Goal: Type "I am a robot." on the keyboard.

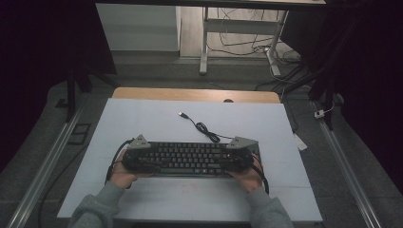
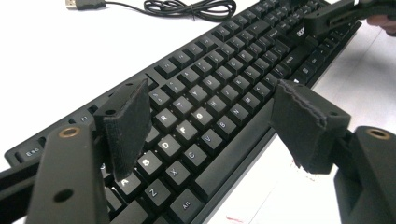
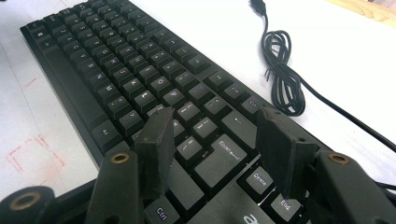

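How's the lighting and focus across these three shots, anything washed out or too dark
High view: dim, surroundings nearly black, keyboard legends unreadable. Left gripper view: white table blown out, near jaws soft. Right gripper view: brighter, keys sharp, far end softer.

high view: dim, dark corners | gripper views: bright, mat (image 2: 56,56) blown out white | jaws near lens soft

Black keyboard (image 1: 190,158) flat on white table, cable (image 1: 203,127) seemingly unplugged.
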The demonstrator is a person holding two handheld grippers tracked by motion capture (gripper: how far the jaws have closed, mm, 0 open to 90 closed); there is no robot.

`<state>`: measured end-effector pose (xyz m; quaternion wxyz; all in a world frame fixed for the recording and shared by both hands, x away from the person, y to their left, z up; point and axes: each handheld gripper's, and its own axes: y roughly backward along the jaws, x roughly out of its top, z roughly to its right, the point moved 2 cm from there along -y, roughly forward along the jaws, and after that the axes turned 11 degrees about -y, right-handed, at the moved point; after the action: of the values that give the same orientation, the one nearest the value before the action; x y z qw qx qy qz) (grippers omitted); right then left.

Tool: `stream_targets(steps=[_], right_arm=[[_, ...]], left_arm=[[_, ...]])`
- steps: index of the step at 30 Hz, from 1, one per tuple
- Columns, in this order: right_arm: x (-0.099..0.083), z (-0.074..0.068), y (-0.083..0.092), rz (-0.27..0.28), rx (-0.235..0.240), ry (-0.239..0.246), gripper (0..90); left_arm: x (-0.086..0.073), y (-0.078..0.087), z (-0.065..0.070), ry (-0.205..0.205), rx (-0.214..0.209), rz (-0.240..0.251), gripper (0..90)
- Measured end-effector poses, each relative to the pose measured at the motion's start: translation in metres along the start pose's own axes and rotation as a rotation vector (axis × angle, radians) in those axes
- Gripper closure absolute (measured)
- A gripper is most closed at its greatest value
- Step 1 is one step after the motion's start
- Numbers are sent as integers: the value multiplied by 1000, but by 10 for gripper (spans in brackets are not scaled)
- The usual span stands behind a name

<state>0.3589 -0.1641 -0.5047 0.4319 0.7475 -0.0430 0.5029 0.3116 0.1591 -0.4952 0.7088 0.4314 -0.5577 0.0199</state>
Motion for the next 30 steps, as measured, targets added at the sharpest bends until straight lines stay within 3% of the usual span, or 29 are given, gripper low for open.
stream_targets(steps=[5,9,17,30], right_arm=[[0,0,0,-2,-1,0,469],[0,0,0,-2,-2,-1,469],[0,1,0,-4,-3,-1,469],[-1,0,-1,-8,-3,-2,466]], left_arm=[[-1,3,-4,21,15,8,310],[-4,3,-9,39,48,-15,328],[-8,4,-15,58,65,-38,457],[-19,1,-25,72,80,-89,855]])
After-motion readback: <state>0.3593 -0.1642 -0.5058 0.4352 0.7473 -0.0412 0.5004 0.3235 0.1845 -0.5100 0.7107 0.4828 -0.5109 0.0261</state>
